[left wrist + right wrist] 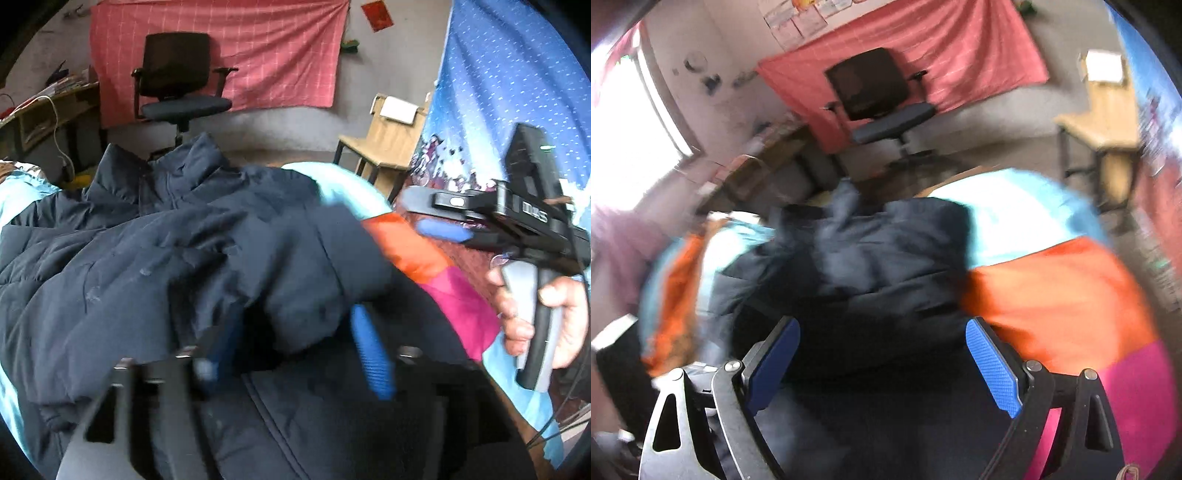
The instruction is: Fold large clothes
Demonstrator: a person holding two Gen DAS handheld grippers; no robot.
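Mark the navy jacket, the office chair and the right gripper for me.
navy jacket (155, 258), left wrist view, on its quilted body.
office chair (184, 105), left wrist view, on the seat cushion.
right gripper (882, 365), right wrist view, midway between its blue-padded fingertips.

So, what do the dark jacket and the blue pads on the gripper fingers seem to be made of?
The navy puffer jacket looks like a smooth, matte synthetic shell over soft padding: it shows stitched quilted sections and puffy folds. The blue pads of the right gripper look like rubber or soft plastic, judging by their fine raised grid texture.
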